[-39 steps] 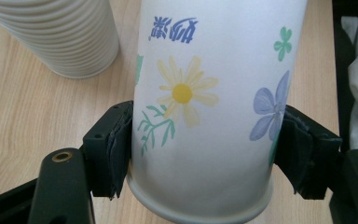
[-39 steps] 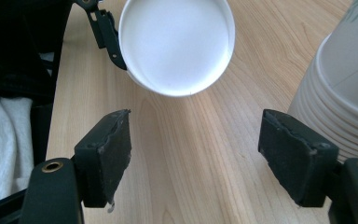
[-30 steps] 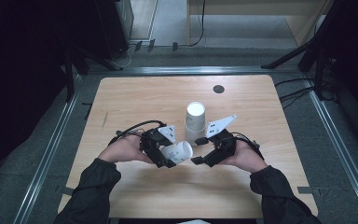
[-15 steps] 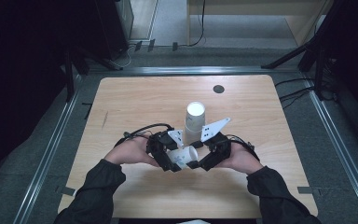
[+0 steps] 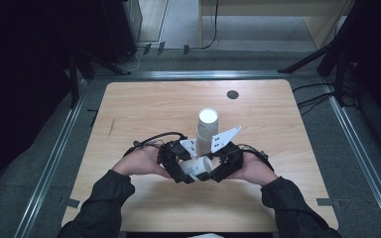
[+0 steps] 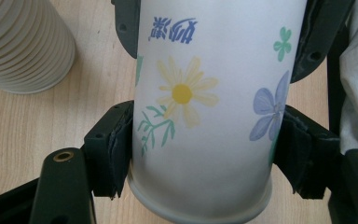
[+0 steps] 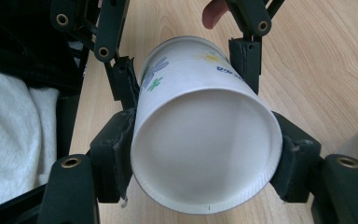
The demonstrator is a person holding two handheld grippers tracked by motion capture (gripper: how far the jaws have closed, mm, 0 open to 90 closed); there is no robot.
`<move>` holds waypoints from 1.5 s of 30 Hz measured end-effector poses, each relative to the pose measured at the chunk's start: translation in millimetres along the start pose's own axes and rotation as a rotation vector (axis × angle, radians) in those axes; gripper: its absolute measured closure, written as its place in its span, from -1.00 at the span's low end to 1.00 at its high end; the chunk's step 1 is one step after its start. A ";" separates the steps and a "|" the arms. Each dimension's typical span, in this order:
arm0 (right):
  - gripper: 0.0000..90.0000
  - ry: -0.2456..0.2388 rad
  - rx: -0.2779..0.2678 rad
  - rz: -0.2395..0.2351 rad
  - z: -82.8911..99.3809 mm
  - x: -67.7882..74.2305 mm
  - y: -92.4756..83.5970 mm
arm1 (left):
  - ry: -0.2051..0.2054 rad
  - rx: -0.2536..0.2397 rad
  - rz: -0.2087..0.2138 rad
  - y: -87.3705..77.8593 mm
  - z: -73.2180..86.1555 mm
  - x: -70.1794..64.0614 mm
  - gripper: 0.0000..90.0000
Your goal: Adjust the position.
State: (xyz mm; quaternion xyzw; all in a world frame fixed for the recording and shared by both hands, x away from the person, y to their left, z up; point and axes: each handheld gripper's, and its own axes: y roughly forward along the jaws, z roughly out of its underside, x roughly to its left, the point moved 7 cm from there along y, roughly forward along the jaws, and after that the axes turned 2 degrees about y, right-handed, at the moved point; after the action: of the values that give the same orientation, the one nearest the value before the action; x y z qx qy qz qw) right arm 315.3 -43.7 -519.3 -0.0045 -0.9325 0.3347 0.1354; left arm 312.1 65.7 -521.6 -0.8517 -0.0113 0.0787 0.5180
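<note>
Lower centre of frame: left gripper [image 5: 187, 171] and right gripper [image 5: 213, 173], jaws just closing, both clamp flowered paper cup [image 5: 197, 166]; handover step, next likely left release.

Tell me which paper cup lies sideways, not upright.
The flowered cup held between the left gripper and the right gripper; the stack of cups behind stands upright on the table.

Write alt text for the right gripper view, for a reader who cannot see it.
A floral paper cup lies sideways, its base towards the camera, clamped between the right tongs near that end. The left tongs grip it farther along, above a wooden table.
</note>
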 end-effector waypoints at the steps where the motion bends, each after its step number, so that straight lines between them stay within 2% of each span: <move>1: -0.24 0.000 0.000 0.001 -0.3 0.1 -0.3 | 0.001 -0.005 0.002 -0.3 -0.1 0.0 -0.38; 5: -0.24 -0.004 -0.004 0.001 -1.5 0.0 -1.0 | -0.003 -0.018 0.003 -1.1 0.2 -0.3 -0.43; 7: -0.24 -0.003 -0.002 0.002 -1.6 0.4 -1.7 | -0.004 -0.027 -0.007 -0.8 0.2 0.3 -0.63; 11: -0.24 -0.001 -0.013 0.004 -2.3 -0.8 -5.7 | -0.021 -0.066 -0.017 -3.7 -0.2 2.9 -0.80; 16: -0.24 0.007 -0.033 0.003 -2.7 -2.0 -12.9 | -0.051 -0.116 -0.015 -9.5 1.1 5.1 -0.81; 19: -0.24 0.007 -0.045 0.010 -2.8 -3.4 -17.1 | -0.053 -0.123 -0.030 -11.6 3.5 6.6 -0.81; 23: -0.24 0.013 -0.057 0.013 -3.0 -4.0 -22.4 | -0.068 -0.162 -0.020 -16.0 5.4 7.1 -0.81; 28: -0.24 0.014 -0.073 0.013 -3.6 -4.5 -27.9 | -0.095 -0.186 -0.026 -20.9 10.9 8.6 -0.82; 39: -0.24 0.016 -0.096 0.003 -5.9 -3.6 -34.5 | -0.148 -0.302 0.007 -22.6 15.2 6.5 -0.82; 41: -0.24 0.014 -0.104 -0.002 -7.2 -3.1 -35.6 | -0.148 -0.313 0.006 -21.6 14.7 5.7 -0.82; 45: -0.24 0.015 -0.122 -0.013 -10.1 -1.5 -38.0 | -0.143 -0.357 0.029 -21.1 12.2 3.9 -0.82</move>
State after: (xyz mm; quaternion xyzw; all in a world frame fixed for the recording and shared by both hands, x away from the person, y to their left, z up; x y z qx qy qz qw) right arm 322.4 -67.0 -488.4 -0.0091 -0.9502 0.2762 0.1439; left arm 315.5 86.6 -508.9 -0.9224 -0.0499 0.1433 0.3553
